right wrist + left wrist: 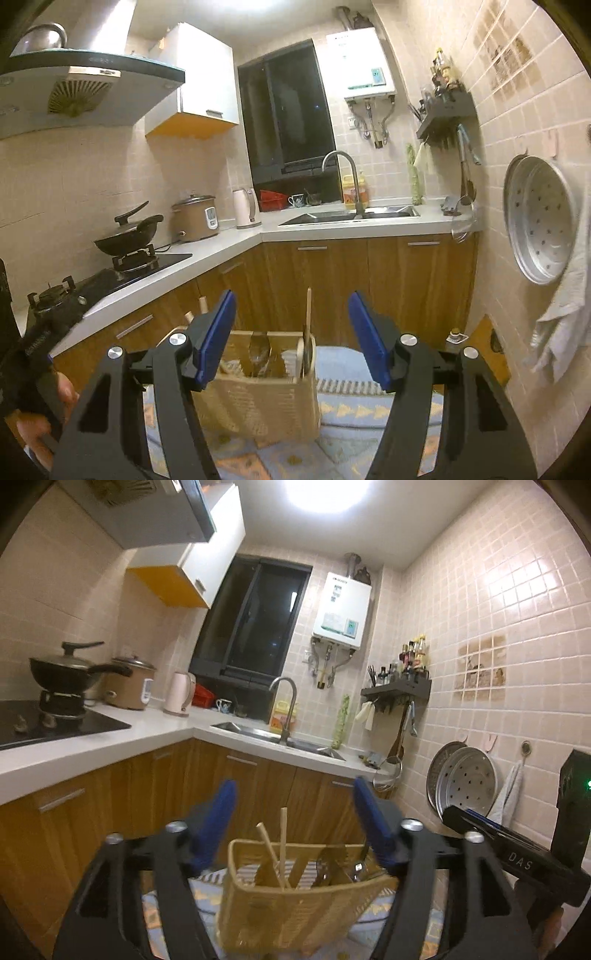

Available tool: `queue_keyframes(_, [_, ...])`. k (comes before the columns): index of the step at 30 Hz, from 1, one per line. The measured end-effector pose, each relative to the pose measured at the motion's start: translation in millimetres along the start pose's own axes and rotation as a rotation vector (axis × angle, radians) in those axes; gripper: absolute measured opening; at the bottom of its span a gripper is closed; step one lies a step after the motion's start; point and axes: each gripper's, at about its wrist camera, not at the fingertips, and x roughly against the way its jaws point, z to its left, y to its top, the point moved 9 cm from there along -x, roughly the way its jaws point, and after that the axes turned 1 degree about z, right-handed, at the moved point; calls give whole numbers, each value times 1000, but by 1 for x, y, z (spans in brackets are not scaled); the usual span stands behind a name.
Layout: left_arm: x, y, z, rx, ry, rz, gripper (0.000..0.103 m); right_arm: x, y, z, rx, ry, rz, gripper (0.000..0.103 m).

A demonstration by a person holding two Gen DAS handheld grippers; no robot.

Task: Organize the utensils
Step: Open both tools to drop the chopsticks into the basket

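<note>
Both grippers stood open and held nothing; the left gripper had its 2 blue pads spread wide with the basket just below and ahead of them, and the right gripper was spread likewise with the same basket just ahead and slightly left of its centre, none of the pads touching it.

By the look of it the task was well along, perhaps finished; the utensils stood upright inside the basket; 2 chopsticks leaned in the compartment nearest the left gripper's left pad, metal spoons stood ahead between the right gripper's pads, and a wooden stick rose from the narrow end compartment toward its right pad. No loose utensil showed on the patterned surface around the basket, so I judged little or nothing remained, though that was not certain.

Much was hard to make out; the left view was blurred around the basket, so its dark metal pieces could not be named; the gripper arms covered the surface to either side and the basket's lower corners; the basket's near wall hid the utensils' lower ends; the right gripper appeared in the left view only as a dark body at the right edge, and a hand showed partly at the right view's left edge.
</note>
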Motion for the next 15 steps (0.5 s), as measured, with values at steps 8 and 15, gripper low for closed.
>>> queue_keyframes(8, [48, -53, 17, -18, 119, 90, 82, 40, -72, -11, -13, -89, 63, 61])
queue_keyframes(15, [54, -94, 43, -33, 257, 83, 82, 42, -107, -1, 88, -196, 24, 86])
